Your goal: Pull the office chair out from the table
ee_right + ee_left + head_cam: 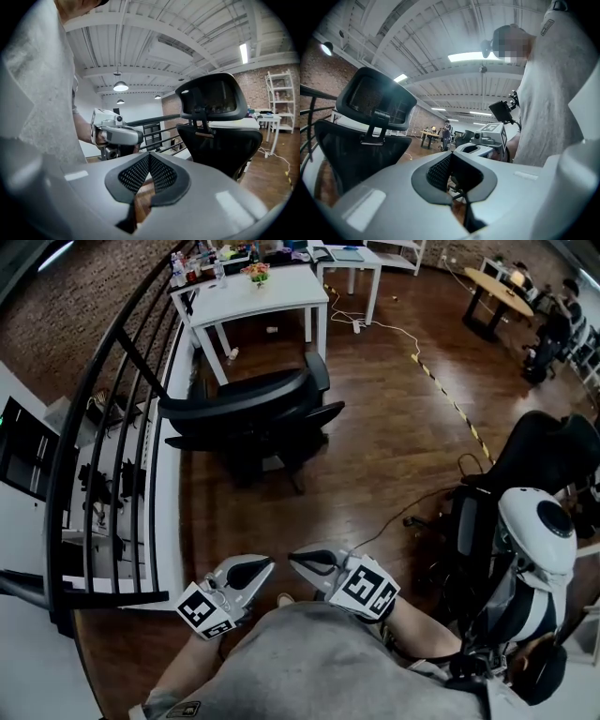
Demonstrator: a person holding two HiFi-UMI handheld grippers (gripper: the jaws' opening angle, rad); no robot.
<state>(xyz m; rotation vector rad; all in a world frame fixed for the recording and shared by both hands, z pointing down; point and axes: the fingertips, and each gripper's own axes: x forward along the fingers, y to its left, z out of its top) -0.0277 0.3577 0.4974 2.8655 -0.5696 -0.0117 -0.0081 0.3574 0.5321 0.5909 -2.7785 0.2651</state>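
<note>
The black office chair (253, 413) stands on the wood floor a short way in front of the white table (248, 292), with its back towards me. Both grippers are held close to my chest, well short of the chair. My left gripper (266, 565) is shut with nothing in it, and my right gripper (294, 557) is shut and empty too; their tips nearly meet. In the left gripper view the shut jaws (451, 154) point past the chair's headrest (375, 101). The right gripper view has its shut jaws (149, 157) below the chair (220, 126).
A black railing (112, 446) runs along the left. At the right stand another black chair (553, 451) and a white domed device (539, 526). A cable and striped tape (450, 399) cross the floor. A round table (497, 287) with seated people is far right.
</note>
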